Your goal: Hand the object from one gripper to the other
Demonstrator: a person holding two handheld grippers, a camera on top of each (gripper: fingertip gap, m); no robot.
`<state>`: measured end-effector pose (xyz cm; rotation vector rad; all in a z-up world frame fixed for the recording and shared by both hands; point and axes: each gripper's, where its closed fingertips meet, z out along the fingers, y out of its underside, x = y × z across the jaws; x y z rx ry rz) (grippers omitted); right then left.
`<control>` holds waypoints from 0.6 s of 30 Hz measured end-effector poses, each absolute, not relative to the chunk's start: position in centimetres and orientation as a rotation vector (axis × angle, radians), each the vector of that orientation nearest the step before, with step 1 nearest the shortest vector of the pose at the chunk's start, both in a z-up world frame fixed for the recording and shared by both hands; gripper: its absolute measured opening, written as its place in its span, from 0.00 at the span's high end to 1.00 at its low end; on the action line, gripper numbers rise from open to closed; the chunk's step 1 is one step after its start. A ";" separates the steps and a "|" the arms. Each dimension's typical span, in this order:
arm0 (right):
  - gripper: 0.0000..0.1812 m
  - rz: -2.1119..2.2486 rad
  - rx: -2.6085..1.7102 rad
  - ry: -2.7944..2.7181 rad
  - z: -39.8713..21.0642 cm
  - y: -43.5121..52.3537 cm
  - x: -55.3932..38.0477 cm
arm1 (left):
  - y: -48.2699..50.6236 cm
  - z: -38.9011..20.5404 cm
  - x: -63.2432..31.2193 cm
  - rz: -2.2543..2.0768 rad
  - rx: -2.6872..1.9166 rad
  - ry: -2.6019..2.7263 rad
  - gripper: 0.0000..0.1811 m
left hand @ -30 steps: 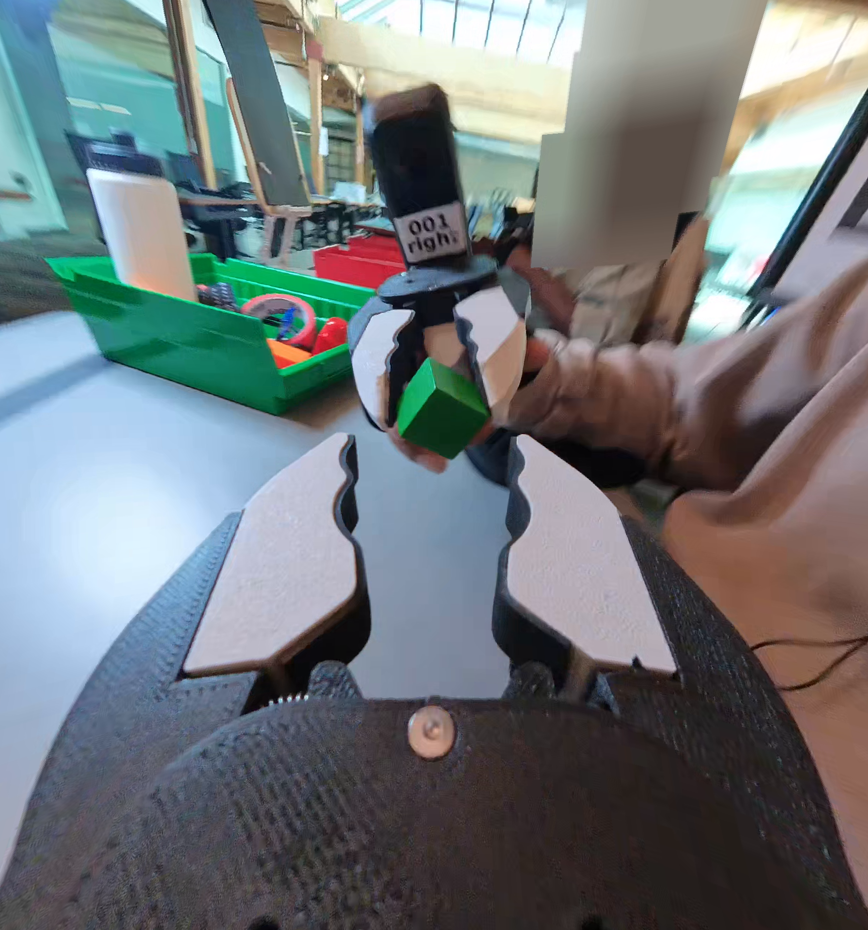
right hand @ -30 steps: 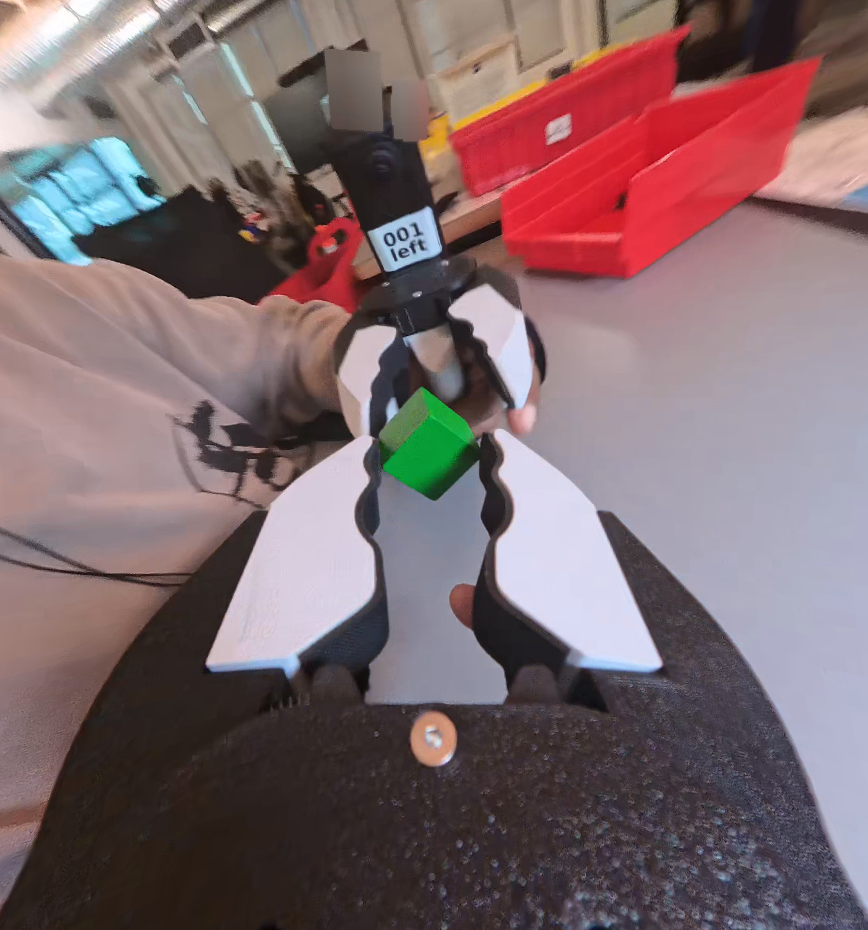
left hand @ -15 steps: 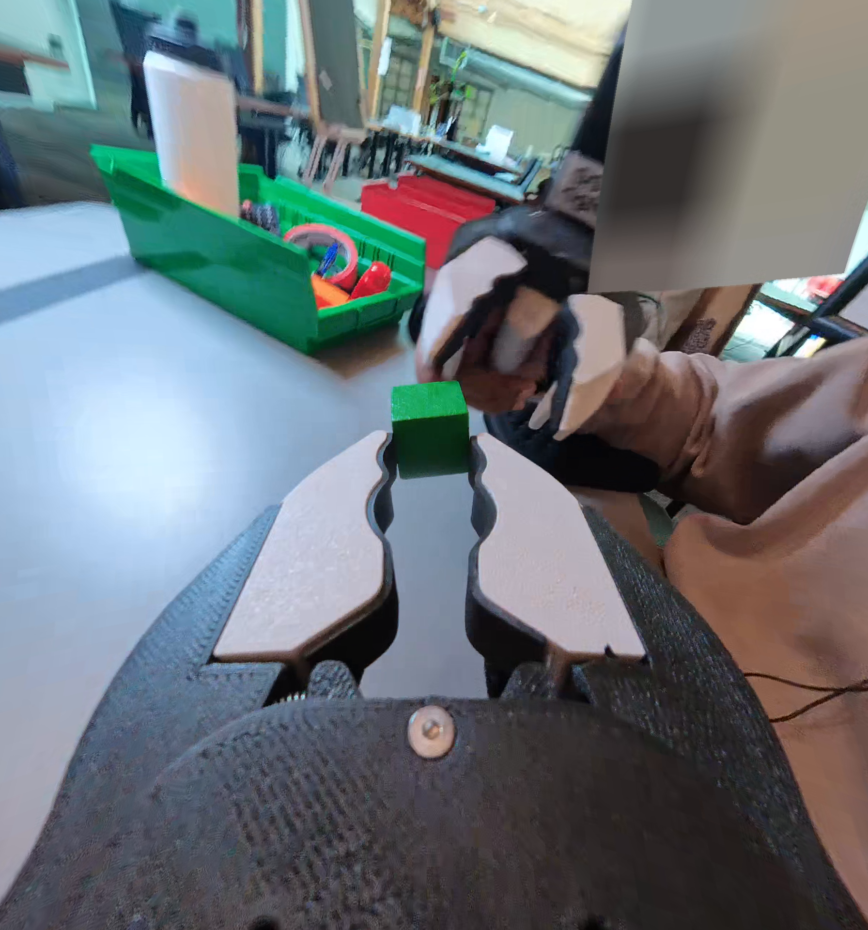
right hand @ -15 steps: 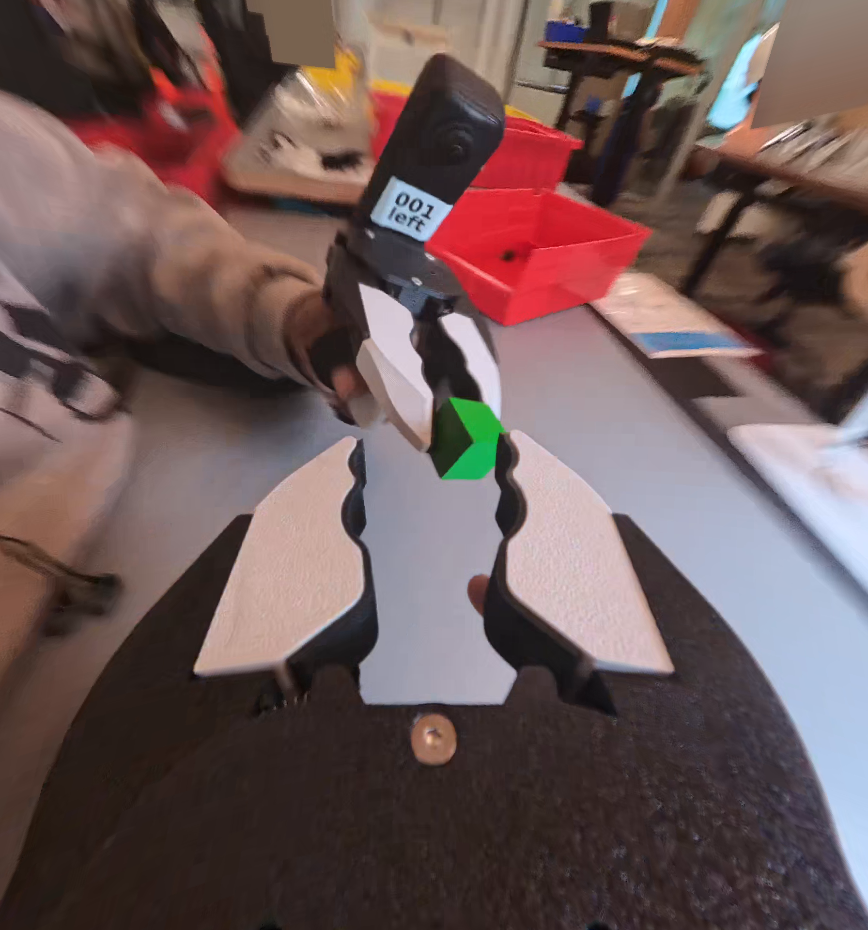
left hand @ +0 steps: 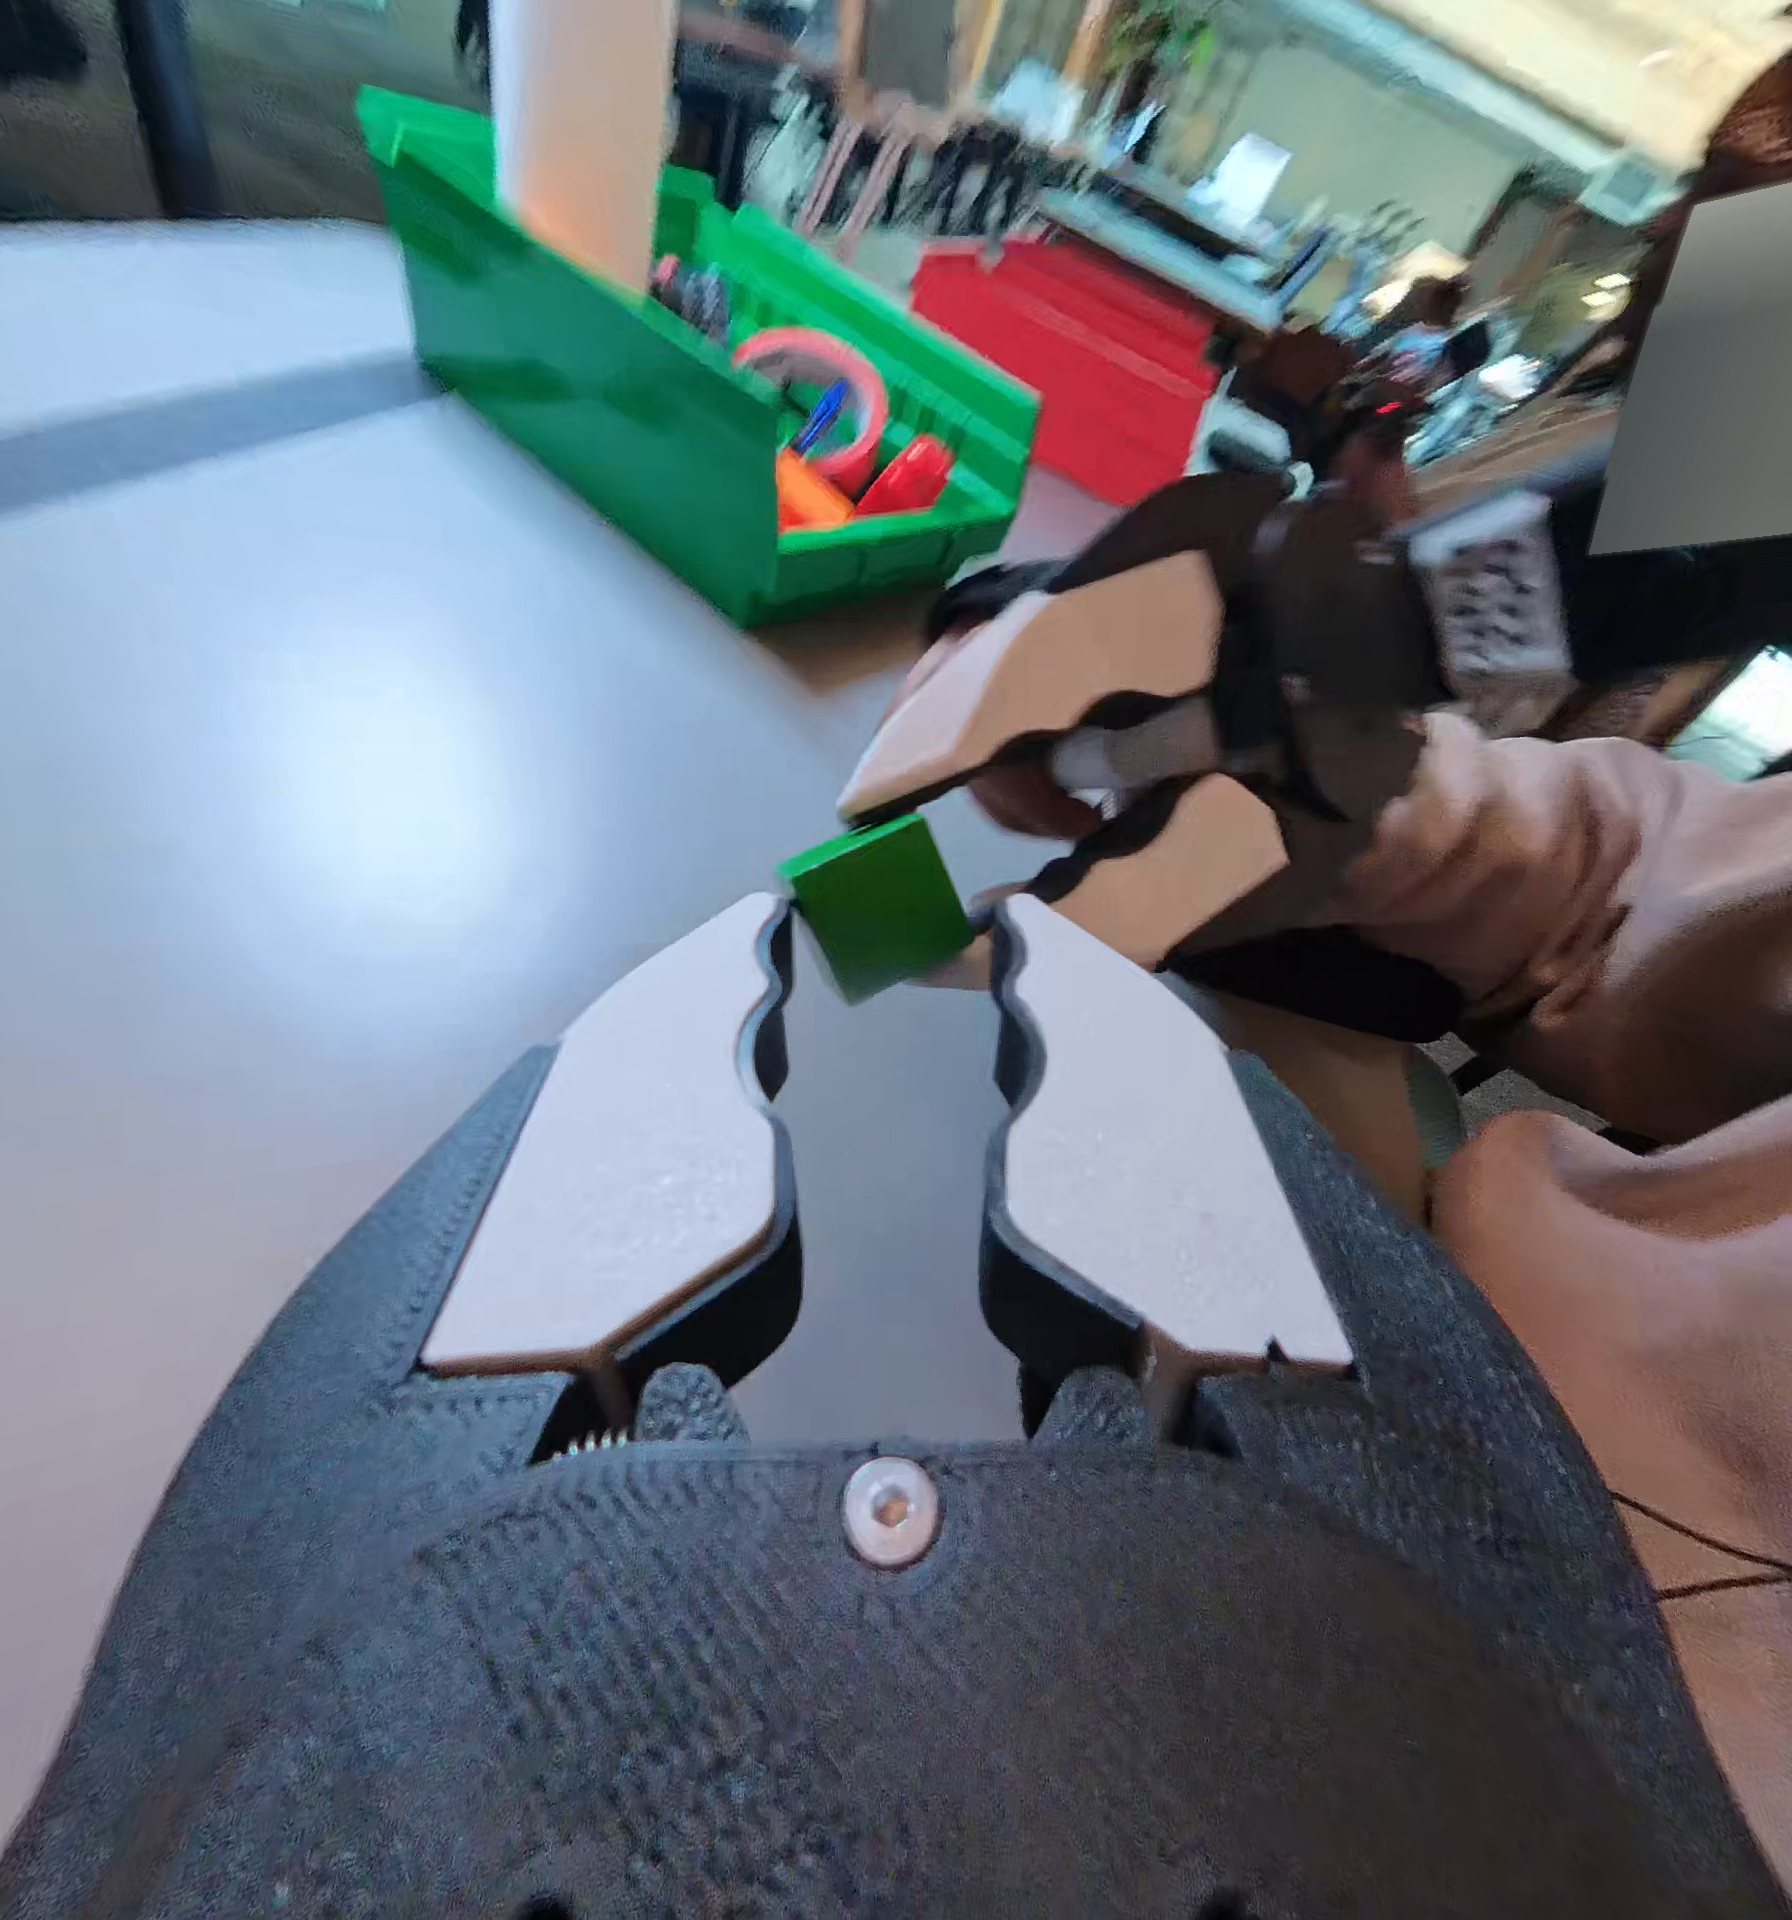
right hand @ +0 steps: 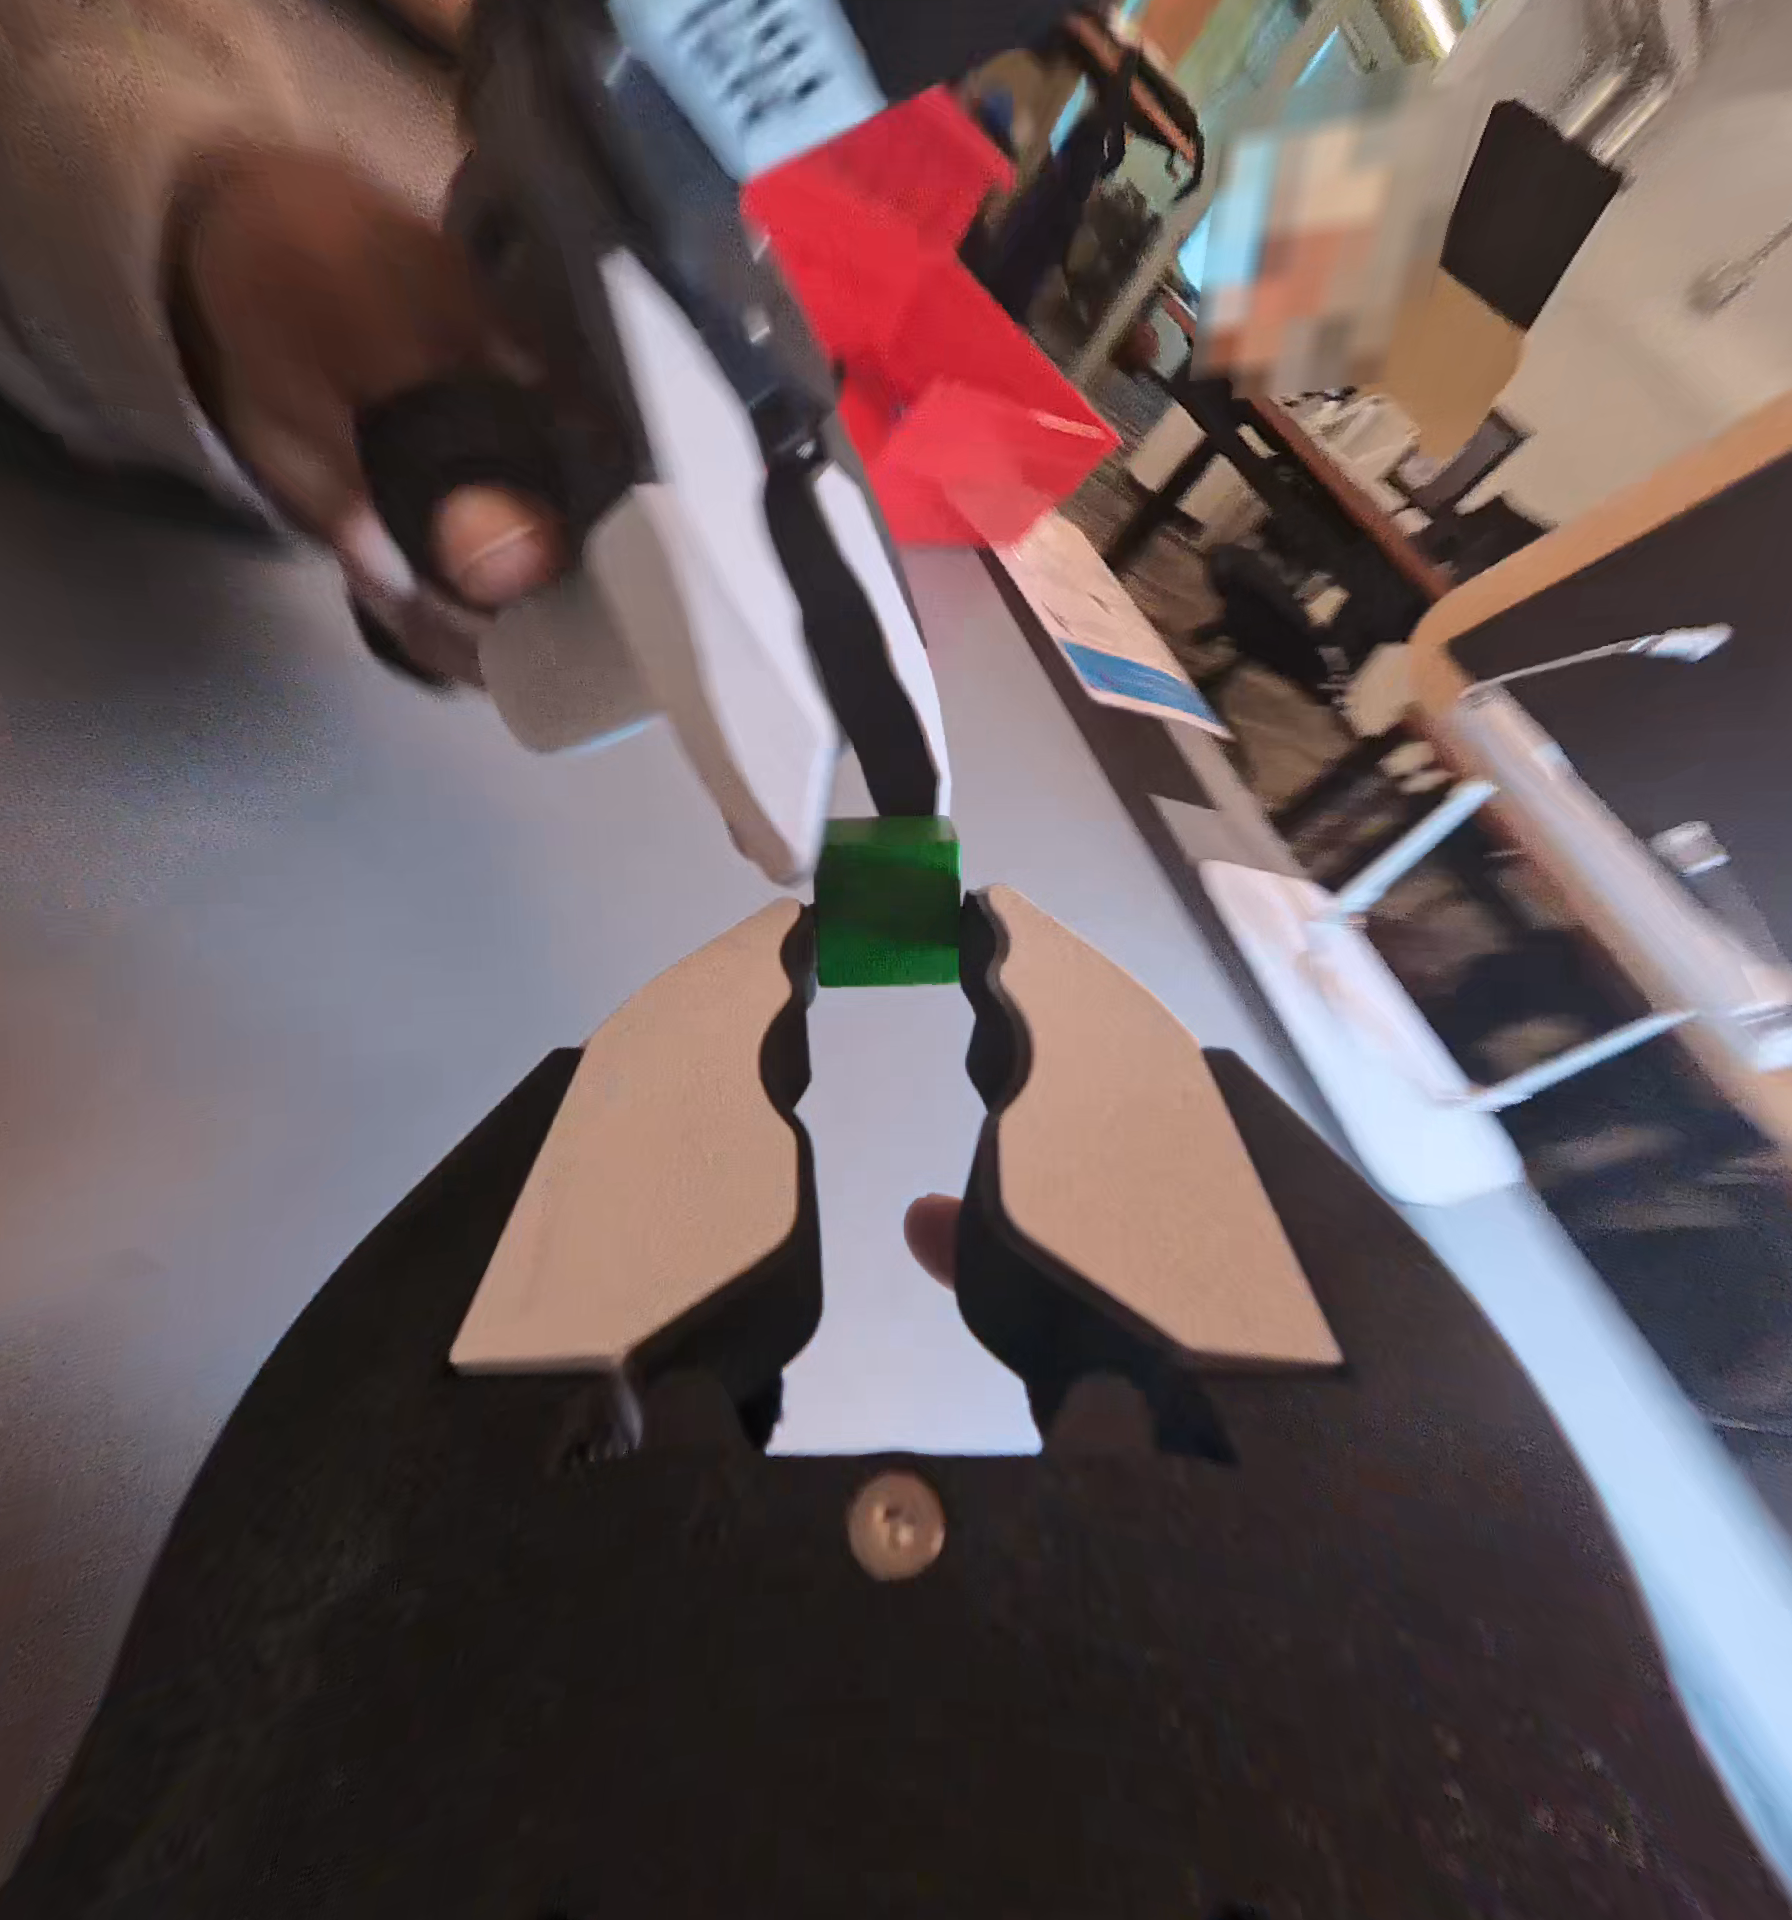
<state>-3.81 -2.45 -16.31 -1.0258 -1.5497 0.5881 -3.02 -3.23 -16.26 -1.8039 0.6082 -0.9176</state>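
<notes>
Back around the green cube (right hand: pixel 887 914) comes the right gripper (right hand: pixel 887 930), its tips now pinching both sides, where half a second ago it stood spread; the left gripper (left hand: pixel 887 925) also pinches the cube (left hand: pixel 879 904) above the grey table (left hand: pixel 248 727)

Both tools share one build. The left gripper (left hand: pixel 887 925) has a black, coarse-textured printed body, rounded and wide at the base, with a single silver screw (left hand: pixel 890 1509) set on its centreline. Its two fingers (left hand: pixel 622 1164) carry flat pale pads with wavy, scalloped black inner edges. The right gripper (right hand: pixel 887 914) matches: black body, pale pads, one silver screw (right hand: pixel 894 1527). Each handle bears a white label. The person wears tan long sleeves (left hand: pixel 1557 935); a thin black cable (left hand: pixel 1744 1569) crosses the fabric.
</notes>
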 end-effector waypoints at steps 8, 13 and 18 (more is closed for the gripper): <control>0.86 2.339 -1.209 -1.071 -10.2 -6.2 -0.5 | -6.2 -12.7 -1.5 -0.532 -1.346 0.987 0.68; 0.85 2.666 -1.097 -1.204 -10.4 -10.2 -0.3 | -9.1 -11.6 0.1 -0.444 -1.140 1.121 0.70; 0.85 2.776 -1.056 -1.387 -10.7 -12.8 0.6 | -12.3 -10.6 1.1 -0.476 -1.001 1.221 0.85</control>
